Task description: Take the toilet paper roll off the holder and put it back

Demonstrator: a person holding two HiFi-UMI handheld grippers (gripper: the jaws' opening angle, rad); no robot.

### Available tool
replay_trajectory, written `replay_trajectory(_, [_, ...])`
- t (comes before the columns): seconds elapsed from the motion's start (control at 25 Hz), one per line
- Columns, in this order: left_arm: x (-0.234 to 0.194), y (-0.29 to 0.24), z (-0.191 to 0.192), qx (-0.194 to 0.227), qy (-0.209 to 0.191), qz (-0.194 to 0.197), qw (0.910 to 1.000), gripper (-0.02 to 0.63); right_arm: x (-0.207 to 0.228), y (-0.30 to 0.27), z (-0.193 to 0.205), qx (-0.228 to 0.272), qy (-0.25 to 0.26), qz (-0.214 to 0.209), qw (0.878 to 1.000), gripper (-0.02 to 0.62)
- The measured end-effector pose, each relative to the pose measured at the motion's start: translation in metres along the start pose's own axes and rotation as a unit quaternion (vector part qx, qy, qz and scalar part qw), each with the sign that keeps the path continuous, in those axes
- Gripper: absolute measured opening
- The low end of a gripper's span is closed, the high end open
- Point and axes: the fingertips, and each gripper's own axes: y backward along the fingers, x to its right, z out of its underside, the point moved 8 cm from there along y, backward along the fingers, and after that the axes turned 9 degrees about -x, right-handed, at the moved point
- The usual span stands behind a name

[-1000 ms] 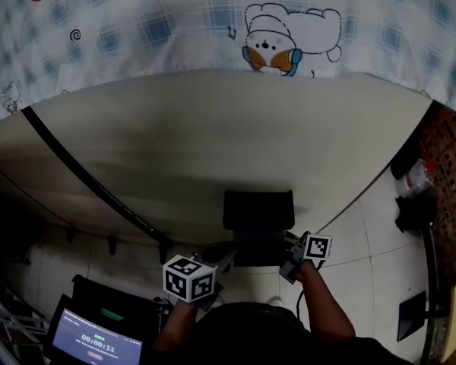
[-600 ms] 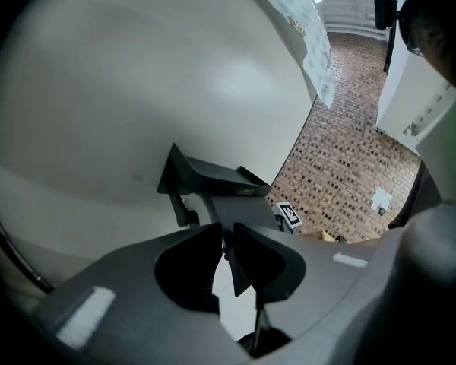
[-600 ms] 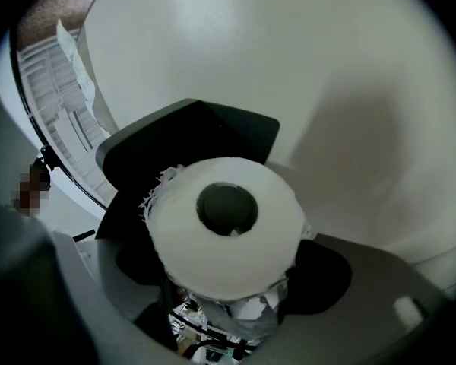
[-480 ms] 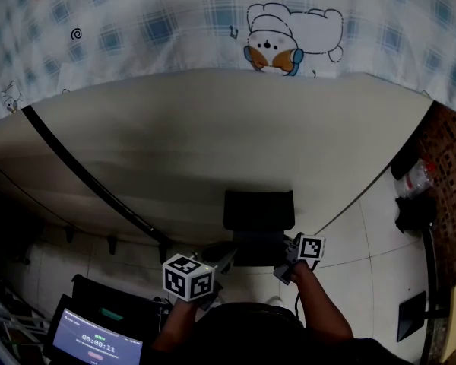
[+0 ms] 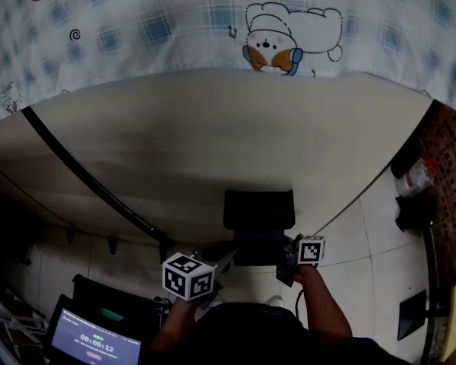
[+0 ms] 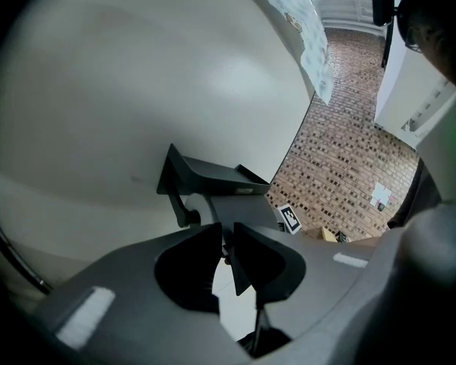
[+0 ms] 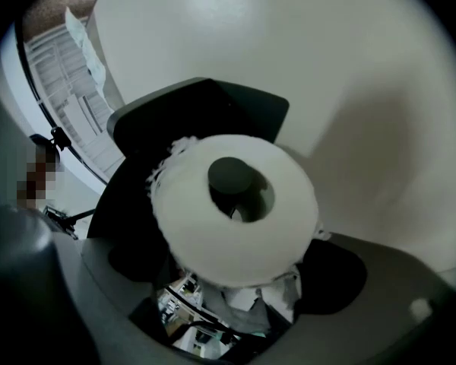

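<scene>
In the right gripper view, the white toilet paper roll [image 7: 235, 211] sits on the black holder [image 7: 197, 116], whose rod end [image 7: 229, 175] shows inside the roll's core. My right gripper [image 7: 239, 280] has a jaw on each side of the roll and the jaws are opening. In the head view the holder [image 5: 258, 211] is fixed to the cream wall and hides the roll; the right gripper [image 5: 285, 258] is at its lower right. My left gripper [image 5: 220, 265] is just left of the holder, shut and empty. It faces the holder [image 6: 205, 179] from the side.
A tablet [image 5: 95, 346] with a running timer lies at the lower left. A black strip [image 5: 83, 177] runs diagonally down the wall. A patterned cloth [image 5: 213, 21] hangs above. A brick wall [image 5: 448, 173] and white floor tiles are to the right.
The right gripper has shifted slightly left, closer to the holder. The left gripper has not moved.
</scene>
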Motion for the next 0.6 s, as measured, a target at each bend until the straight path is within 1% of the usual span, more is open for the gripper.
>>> replay_trajectory(0.04, [0.000, 0.000, 0.000, 0.001, 0.001, 0.001, 1.0000, 0.069, 0.000, 0.002, 0.001, -0.013, 0.017, 0.011, 1.000, 0.551])
replay_trajectory(0.08, [0.000, 0.000, 0.001, 0.002, 0.002, 0.003, 1.0000, 0.069, 0.000, 0.006, 0.001, -0.019, 0.029, 0.021, 0.999, 0.566])
replay_trajectory(0.16, [-0.001, 0.000, 0.001, 0.003, 0.002, 0.003, 1.0000, 0.069, 0.001, 0.017, -0.001, -0.010, 0.034, 0.037, 0.999, 0.583])
replay_trajectory(0.28, [-0.002, -0.001, 0.002, 0.004, 0.003, 0.001, 1.0000, 0.069, 0.005, 0.046, -0.003, 0.027, 0.030, 0.057, 0.998, 0.583])
replay_trajectory(0.36, [-0.003, -0.002, 0.004, 0.010, 0.007, -0.001, 0.9999, 0.067, 0.006, 0.070, -0.004, 0.054, 0.033, 0.078, 0.995, 0.583])
replay_trajectory(0.4, [-0.005, -0.003, 0.005, 0.014, 0.010, -0.003, 0.9998, 0.066, 0.006, 0.081, -0.005, 0.070, 0.035, 0.091, 0.993, 0.583])
replay_trajectory(0.48, [-0.008, -0.004, 0.008, 0.021, 0.017, -0.008, 0.9996, 0.060, 0.003, 0.097, -0.008, 0.117, 0.035, 0.105, 0.987, 0.581])
replay_trajectory(0.52, [-0.009, -0.005, 0.008, 0.022, 0.020, -0.010, 0.9995, 0.058, 0.000, 0.104, -0.010, 0.141, 0.039, 0.120, 0.982, 0.581])
replay_trajectory(0.6, [-0.011, -0.006, 0.007, 0.021, 0.019, -0.018, 0.9994, 0.055, -0.005, 0.120, -0.016, 0.184, 0.055, 0.171, 0.966, 0.578])
